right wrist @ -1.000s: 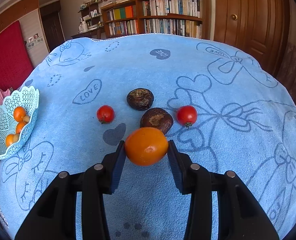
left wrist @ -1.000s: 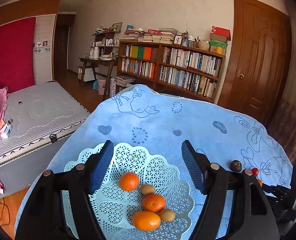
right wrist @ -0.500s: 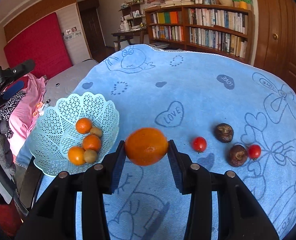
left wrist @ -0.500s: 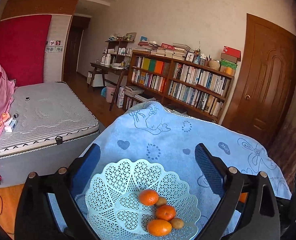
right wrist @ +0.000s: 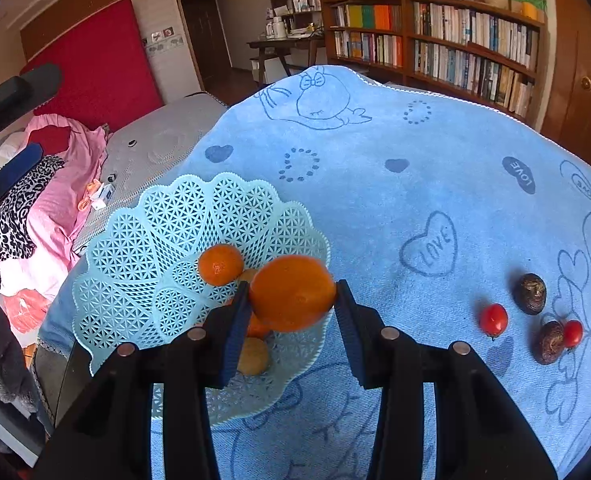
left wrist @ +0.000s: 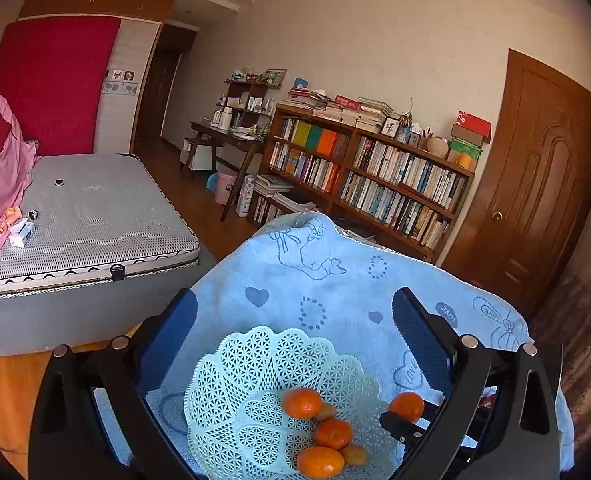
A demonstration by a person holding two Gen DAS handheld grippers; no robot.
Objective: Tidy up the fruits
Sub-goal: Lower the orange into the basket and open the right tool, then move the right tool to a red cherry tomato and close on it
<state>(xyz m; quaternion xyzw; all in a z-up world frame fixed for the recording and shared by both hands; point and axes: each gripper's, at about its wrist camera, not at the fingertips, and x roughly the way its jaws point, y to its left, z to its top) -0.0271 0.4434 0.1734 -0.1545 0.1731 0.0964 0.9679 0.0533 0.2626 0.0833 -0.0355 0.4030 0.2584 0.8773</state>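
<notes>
My right gripper (right wrist: 292, 292) is shut on a big orange (right wrist: 291, 294) and holds it over the near right part of the pale turquoise lattice basket (right wrist: 135, 216). That basket holds three small oranges (left wrist: 302, 402) and small brown fruits (left wrist: 355, 454). My left gripper (left wrist: 294, 294) is open, above and behind the basket (left wrist: 255, 360), with nothing between its fingers. In the left wrist view the held orange (left wrist: 406, 407) shows at the basket's right rim. Two cherry tomatoes (right wrist: 493, 319) and two dark wrinkled fruits (right wrist: 530, 293) lie on the blue cloth to the right.
The blue printed cloth (right wrist: 375, 152) covers the whole table and drops off at the far edge. A bed (left wrist: 87, 216) with pink bedding stands to the left, with a bookshelf (left wrist: 367, 176) and a wooden door (left wrist: 535, 184) behind.
My right gripper carried the orange left from beside the tomatoes to over the basket. My left gripper drew back and rose, so the basket sits lower in its view.
</notes>
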